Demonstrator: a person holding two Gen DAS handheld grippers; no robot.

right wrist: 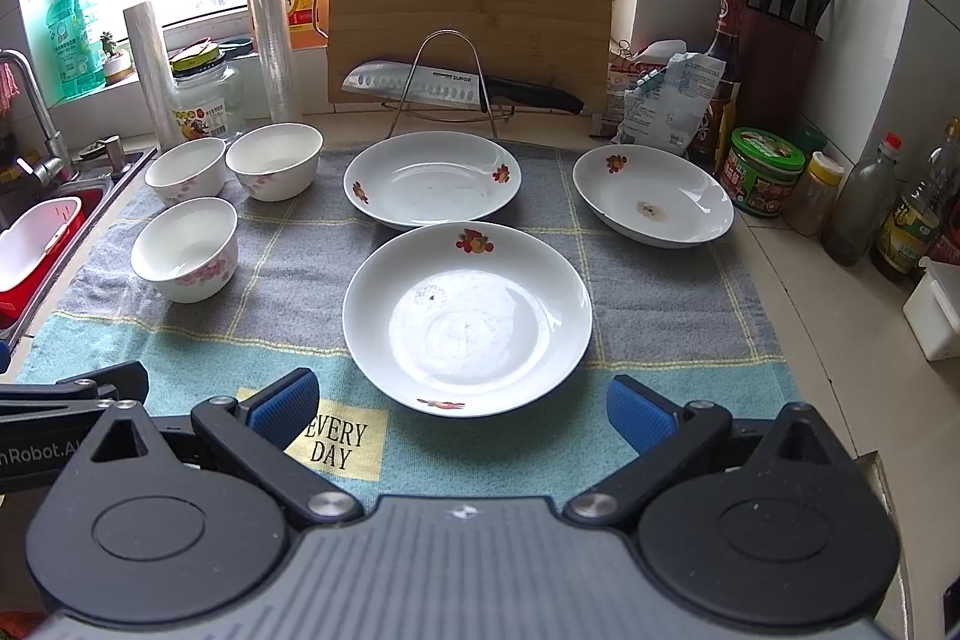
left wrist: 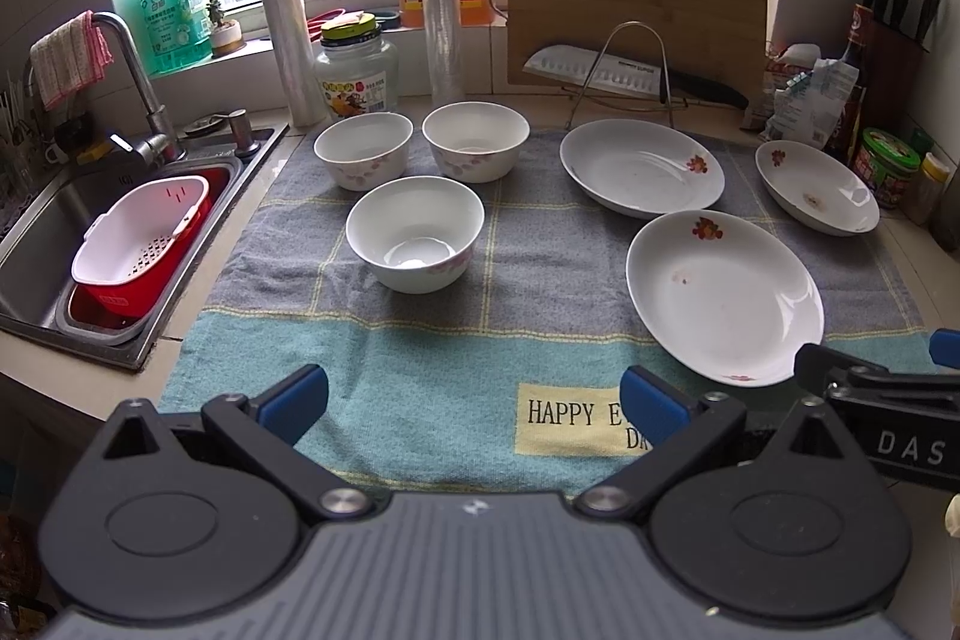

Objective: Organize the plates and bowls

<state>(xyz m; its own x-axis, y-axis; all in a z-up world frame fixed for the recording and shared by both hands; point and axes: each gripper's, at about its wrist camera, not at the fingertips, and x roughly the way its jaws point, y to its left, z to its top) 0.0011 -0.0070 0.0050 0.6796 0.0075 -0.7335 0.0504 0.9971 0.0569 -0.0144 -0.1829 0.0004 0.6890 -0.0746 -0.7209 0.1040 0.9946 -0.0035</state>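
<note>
Three white bowls stand apart on a grey-and-teal towel (left wrist: 420, 352): a near one (left wrist: 415, 233) and two behind it (left wrist: 363, 150) (left wrist: 475, 141). Three white flowered plates lie to the right: a near plate (left wrist: 723, 295), a far plate (left wrist: 641, 167) and a right plate (left wrist: 816, 187). In the right wrist view the near plate (right wrist: 467, 317) lies just ahead of my right gripper (right wrist: 462, 409), which is open and empty. My left gripper (left wrist: 474, 400) is open and empty over the towel's front edge, short of the near bowl.
A sink (left wrist: 36, 244) with a red-and-white strainer basket (left wrist: 141, 244) is on the left. A cutting board (right wrist: 471, 10), a knife on a wire rack (right wrist: 447, 85), rolls, jars and bottles line the back. Condiment bottles (right wrist: 858, 202) and a white box (right wrist: 936, 310) stand at the right.
</note>
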